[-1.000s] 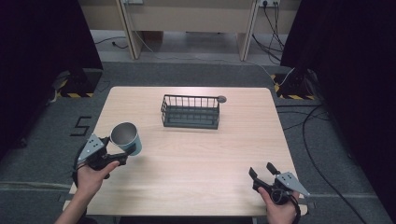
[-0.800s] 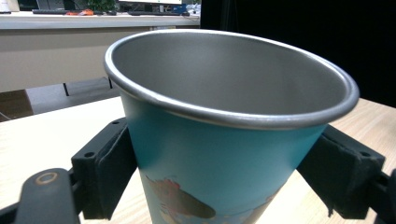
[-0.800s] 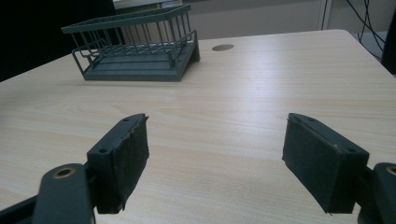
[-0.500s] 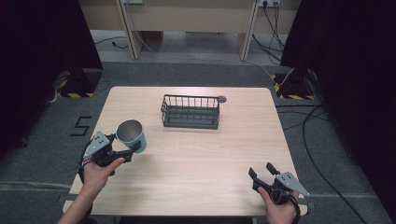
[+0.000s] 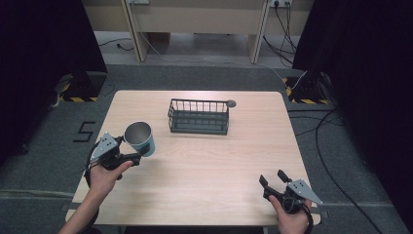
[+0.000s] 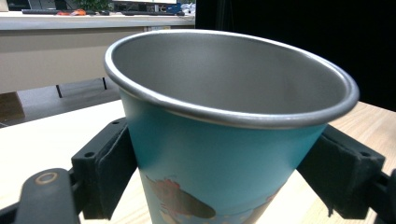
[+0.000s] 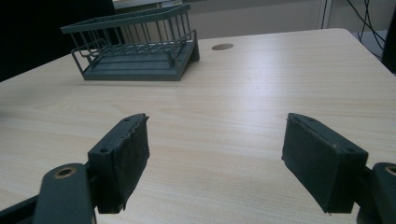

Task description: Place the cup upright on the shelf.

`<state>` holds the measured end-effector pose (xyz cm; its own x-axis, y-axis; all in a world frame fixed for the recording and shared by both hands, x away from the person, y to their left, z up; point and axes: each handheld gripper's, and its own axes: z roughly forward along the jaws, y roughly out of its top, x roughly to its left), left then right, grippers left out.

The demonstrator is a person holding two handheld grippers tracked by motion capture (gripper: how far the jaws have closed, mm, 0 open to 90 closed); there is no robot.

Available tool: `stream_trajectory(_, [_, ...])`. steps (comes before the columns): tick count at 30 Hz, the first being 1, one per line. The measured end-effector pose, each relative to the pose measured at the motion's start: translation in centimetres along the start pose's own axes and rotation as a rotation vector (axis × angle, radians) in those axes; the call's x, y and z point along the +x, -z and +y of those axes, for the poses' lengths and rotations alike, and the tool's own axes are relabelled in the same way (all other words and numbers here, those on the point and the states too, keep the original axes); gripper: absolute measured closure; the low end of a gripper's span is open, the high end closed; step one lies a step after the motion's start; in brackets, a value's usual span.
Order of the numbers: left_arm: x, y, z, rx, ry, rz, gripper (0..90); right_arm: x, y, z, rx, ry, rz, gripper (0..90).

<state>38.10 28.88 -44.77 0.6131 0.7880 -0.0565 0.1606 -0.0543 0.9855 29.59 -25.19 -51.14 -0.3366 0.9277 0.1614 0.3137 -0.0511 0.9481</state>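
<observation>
Teal steel cup [image 5: 140,138] rides tilted in the left claw [image 5: 130,155] above the worktop's [image 5: 214,170] left side from on high, wire basket [image 5: 198,116] well apart. Left gripper view: both pads pinch the cup's wall, so this looks like the carry step. Right gripper view: right claw [image 7: 215,161] spread, empty; next likely calls for lowering the cup into the basket.

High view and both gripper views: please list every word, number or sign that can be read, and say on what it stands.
"5": a dark numeral on the grey floor, left of the table.
The teal cup, held in the left gripper, carries a reddish-brown printed picture low on its side; no letters can be read there.
The wire basket and the right gripper carry no readable text.
</observation>
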Motion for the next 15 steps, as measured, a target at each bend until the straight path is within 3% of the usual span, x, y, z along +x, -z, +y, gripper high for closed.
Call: stream_trajectory(15, [0.2,-1.3,1.1,-0.003,-0.011,-0.005,15.4,-0.1,-0.1,0.0,0.002,-0.002,0.0,23.6])
